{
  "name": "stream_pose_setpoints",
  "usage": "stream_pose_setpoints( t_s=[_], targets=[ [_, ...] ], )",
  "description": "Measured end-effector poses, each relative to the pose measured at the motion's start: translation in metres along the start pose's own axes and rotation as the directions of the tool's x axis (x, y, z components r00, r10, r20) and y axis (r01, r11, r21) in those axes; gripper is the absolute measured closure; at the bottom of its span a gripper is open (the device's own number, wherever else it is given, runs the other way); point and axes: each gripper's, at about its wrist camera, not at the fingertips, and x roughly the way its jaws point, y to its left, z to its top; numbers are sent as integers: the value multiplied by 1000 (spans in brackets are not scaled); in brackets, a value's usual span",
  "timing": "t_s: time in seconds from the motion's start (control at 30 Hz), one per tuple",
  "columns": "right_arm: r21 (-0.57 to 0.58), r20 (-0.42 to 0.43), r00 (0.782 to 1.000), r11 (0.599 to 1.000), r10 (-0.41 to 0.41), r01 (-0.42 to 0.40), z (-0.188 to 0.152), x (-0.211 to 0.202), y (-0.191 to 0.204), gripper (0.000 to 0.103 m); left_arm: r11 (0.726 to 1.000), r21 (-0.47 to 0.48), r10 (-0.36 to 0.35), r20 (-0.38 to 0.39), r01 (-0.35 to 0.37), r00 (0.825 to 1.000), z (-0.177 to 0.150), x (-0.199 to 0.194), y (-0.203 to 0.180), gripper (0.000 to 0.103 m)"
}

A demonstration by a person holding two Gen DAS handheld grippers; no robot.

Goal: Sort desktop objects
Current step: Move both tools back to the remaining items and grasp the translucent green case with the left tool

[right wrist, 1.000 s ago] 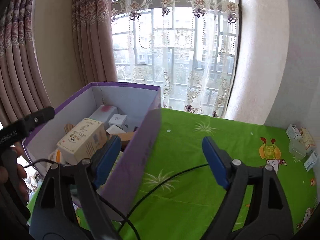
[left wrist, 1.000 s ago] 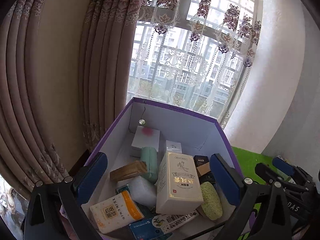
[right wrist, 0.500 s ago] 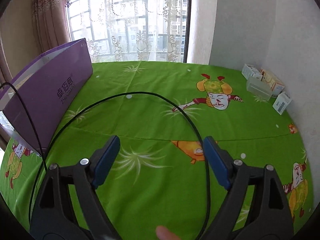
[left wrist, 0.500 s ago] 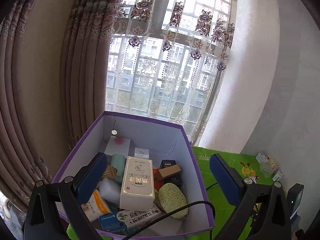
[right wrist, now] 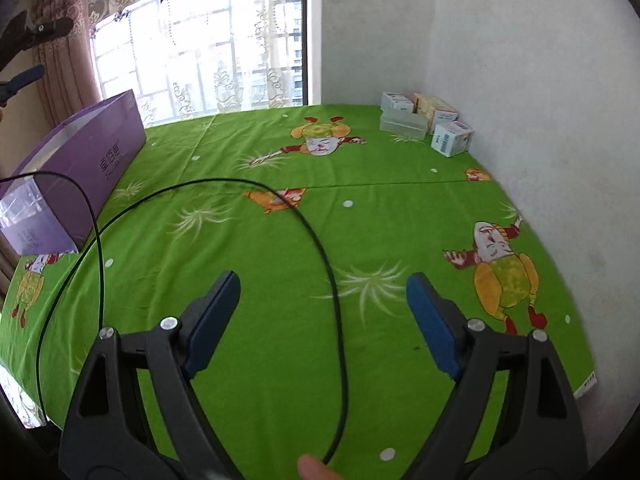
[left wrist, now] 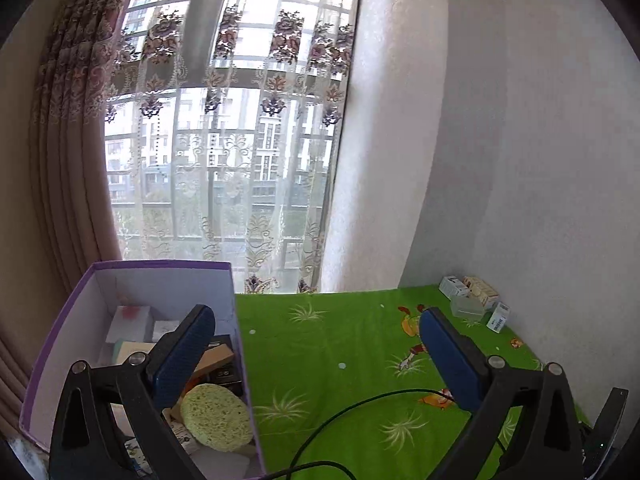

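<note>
- Left hand-held gripper (left wrist: 316, 354) and right hand-held gripper (right wrist: 322, 322): both spread apart, empty
- Small white cardboard cartons (right wrist: 450, 138) cluster in the far bench corner by the wall; likely light, crushable; grip the flat sides
- Open purple cardboard box (left wrist: 60, 320) sits left, part-filled

A green cloth with cartoon pictures (right wrist: 360, 168) covers the table, with a purple box (right wrist: 80, 168), 4 small boxes (right wrist: 424, 120) and a black cable (right wrist: 320, 248) on it.
</note>
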Motion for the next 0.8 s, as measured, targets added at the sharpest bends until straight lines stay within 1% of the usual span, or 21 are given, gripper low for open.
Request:
stream_pose_setpoints(
  t_s=[0.07,0.13,0.2,0.27,0.33,0.43,0.57,0.67,0.73,0.8],
  targets=[
    [31,31,998,998,-53,52,10,0,-17,17,997,34,-75,-21,75,997,2,17,-24,0],
    [75,44,994,993,-97,93,22,6,-37,17,988,63,-136,-38,138,990,3,36,-46,0],
    [132,43,992,985,-120,114,35,17,-58,17,978,89,-181,-70,187,981,3,55,-67,0],
    [186,35,986,970,-163,154,46,30,-77,17,967,110,-217,-98,228,971,0,73,-86,0],
    [234,25,978,953,-206,195,57,43,-96,17,963,116,-230,-120,243,966,-6,89,-103,0],
    [309,-7,970,922,-241,232,73,66,-120,17,959,109,-245,-150,262,958,-15,113,-127,0],
    [401,-19,964,882,-264,249,93,88,-144,17,944,119,-278,-212,307,937,-35,147,-163,0],
    [419,-24,960,869,-279,263,102,104,-151,17,933,132,-295,-254,335,921,-45,178,-189,0],
    [416,-37,953,863,-300,288,104,112,-151,17,930,125,-301,-281,345,911,-48,202,-205,0],
    [415,-43,951,861,-306,295,104,118,-153,17,928,111,-309,-302,356,902,-50,226,-220,0]
  ],
)
